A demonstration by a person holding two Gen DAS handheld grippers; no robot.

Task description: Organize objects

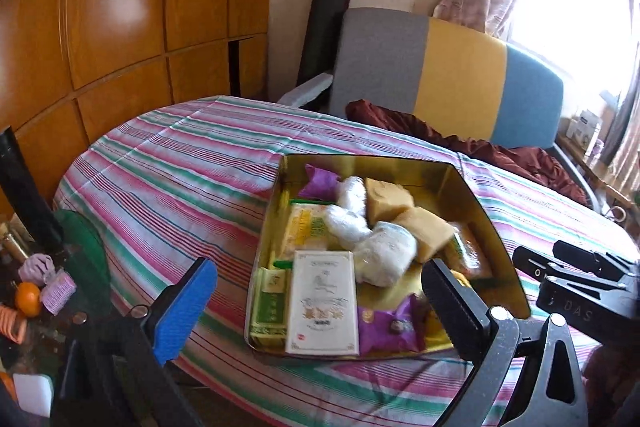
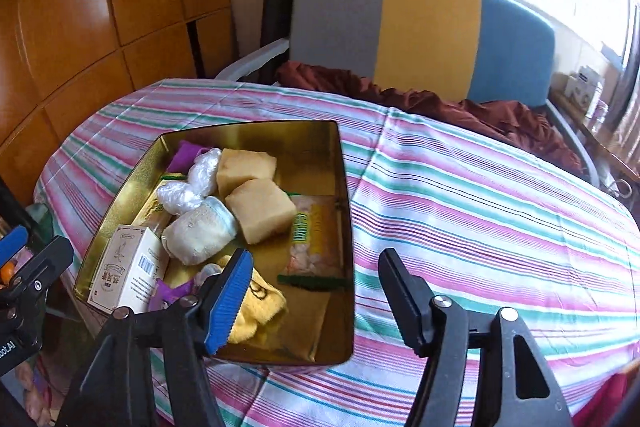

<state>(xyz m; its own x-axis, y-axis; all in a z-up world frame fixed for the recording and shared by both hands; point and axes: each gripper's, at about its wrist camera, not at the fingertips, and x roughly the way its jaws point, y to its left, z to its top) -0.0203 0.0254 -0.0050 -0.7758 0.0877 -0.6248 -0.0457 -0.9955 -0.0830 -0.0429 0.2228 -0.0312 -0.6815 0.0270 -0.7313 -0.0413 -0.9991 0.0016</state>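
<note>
Gold tin lies just beyond both grippers' spread fingers — ungrasped.

Tin: gold, shiny inside. Tablecloth: stripes of pink, green, white and red. Box: white with a gold print and a small red mark. Two blocks: pale tan. Wrapped bundles: white, clear film. Packets: purple. Cloth: yellow. Chair back: bands of grey, yellow, blue. Blanket: dark red. Cupboard: glossy orange-brown wood. Gripper pads: blue on one finger, black on the other.
</note>
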